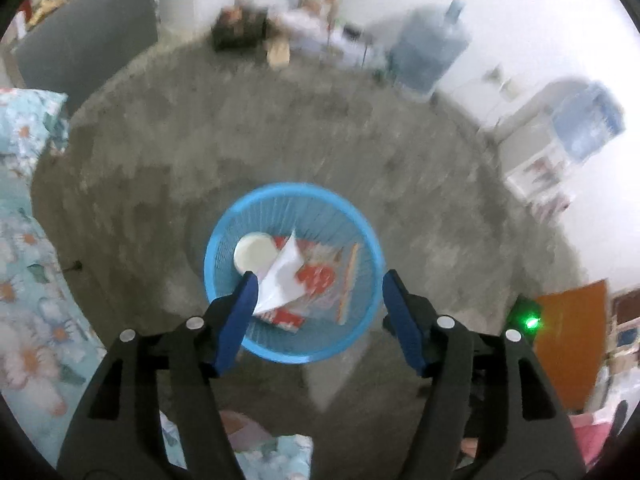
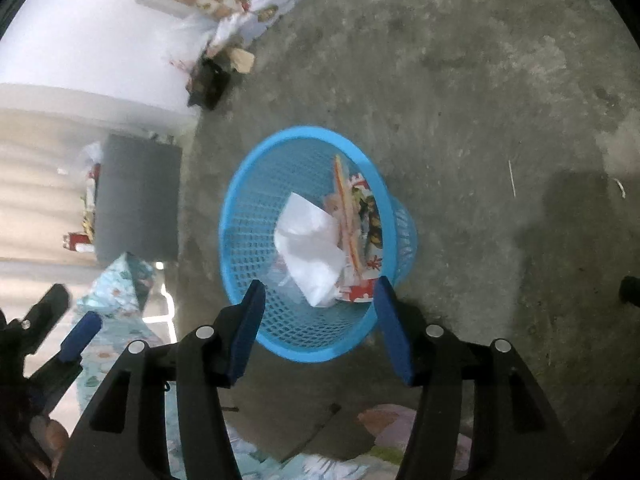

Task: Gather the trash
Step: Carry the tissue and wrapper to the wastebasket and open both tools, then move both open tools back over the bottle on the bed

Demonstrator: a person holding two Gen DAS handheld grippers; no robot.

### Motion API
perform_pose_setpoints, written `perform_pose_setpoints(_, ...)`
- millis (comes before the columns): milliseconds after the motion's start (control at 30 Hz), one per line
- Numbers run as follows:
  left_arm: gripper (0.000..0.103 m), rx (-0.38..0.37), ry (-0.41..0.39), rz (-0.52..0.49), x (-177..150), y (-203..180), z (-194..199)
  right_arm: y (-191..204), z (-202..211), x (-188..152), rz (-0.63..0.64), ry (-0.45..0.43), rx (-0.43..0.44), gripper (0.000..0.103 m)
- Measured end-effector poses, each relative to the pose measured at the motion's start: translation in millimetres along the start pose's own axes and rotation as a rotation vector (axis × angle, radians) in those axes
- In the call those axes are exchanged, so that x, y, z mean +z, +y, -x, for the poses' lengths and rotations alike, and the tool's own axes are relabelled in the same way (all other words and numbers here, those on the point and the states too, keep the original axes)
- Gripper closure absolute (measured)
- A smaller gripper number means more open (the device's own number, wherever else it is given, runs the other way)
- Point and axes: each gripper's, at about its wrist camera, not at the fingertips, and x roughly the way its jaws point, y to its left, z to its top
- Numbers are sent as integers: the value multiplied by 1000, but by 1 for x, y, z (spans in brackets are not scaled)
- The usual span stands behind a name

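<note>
1. Left wrist view: bare concrete floor (image 1: 280,128), blue basket (image 1: 224,236) upright on it, directly under left gripper (image 1: 316,284). Jaws apart, gripping nothing; white paper (image 1: 282,276) just beside left finger (image 1: 240,312), tilted over basket contents, contact unclear. White lid (image 1: 254,254) and red wrappers (image 1: 318,280) lying inside, so drop judged done
2. Right wrist view: same floor (image 2: 480,80); right gripper (image 2: 320,292) above near rim of basket (image 2: 248,184), jaws apart, empty. Paper (image 2: 310,248) on top of pile. Left gripper (image 2: 80,336) at frame edge, beside floral bedding (image 2: 120,280)
</note>
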Motion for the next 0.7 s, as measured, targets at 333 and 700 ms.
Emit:
perform_pose_setpoints(333,27,17,-365,30,-47,10,188,102,103,-39,283,-168,109,34)
perform_pose_setpoints(700,20,202,-564,155,-182,85,341,209,166,-137,656,-227,140,18)
